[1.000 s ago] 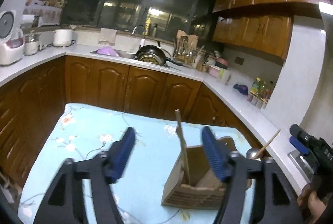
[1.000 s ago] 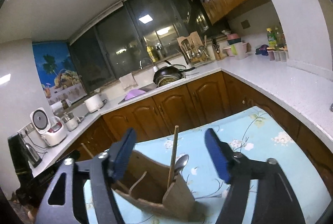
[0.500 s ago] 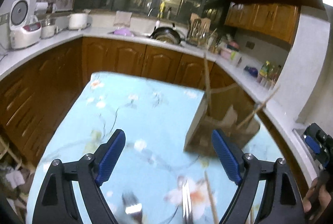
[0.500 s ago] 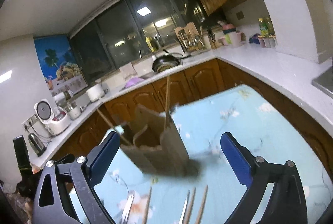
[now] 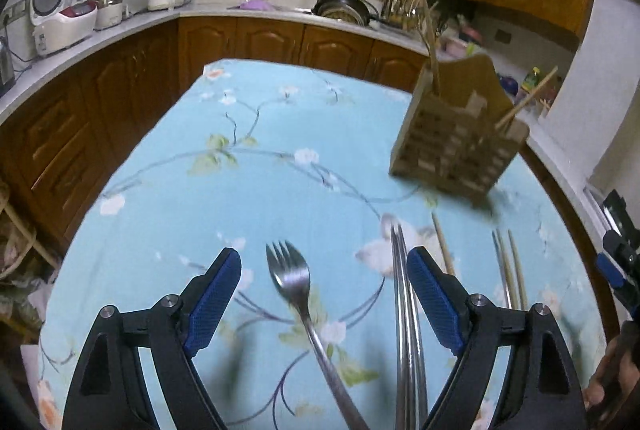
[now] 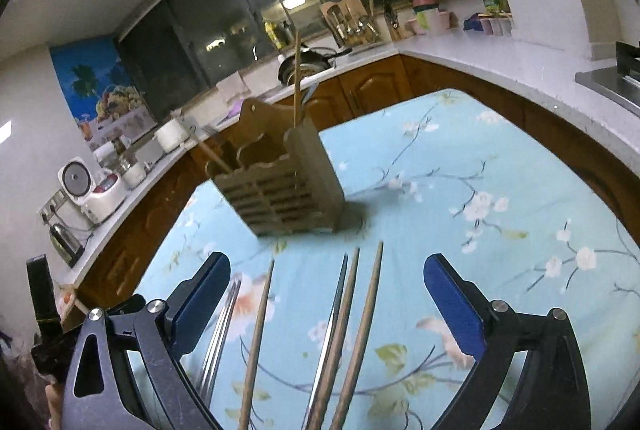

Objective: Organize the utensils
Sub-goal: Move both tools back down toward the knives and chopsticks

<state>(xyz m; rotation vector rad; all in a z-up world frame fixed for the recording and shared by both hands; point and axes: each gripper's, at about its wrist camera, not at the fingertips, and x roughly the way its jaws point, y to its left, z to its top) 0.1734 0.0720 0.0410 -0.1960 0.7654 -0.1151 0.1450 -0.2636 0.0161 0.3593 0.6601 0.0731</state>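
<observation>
Utensils lie loose on the table's near edge: fork (image 5: pixel 289 278), chopsticks (image 6: pixel 362 314). Wooden holder (image 6: pixel 280 182) stands farther in. Left gripper (image 5: pixel 324 294) and right gripper (image 6: pixel 326 298) gape wide, empty; picking likely comes next.

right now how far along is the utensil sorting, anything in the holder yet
Barely started. Done: the wooden holder already has a few sticks standing in it. In hand: nothing; the left gripper is open over the fork, and the right gripper is open over loose chopsticks. Left: the fork, the metal chopsticks and the wooden ones all lie on the tablecloth.
</observation>
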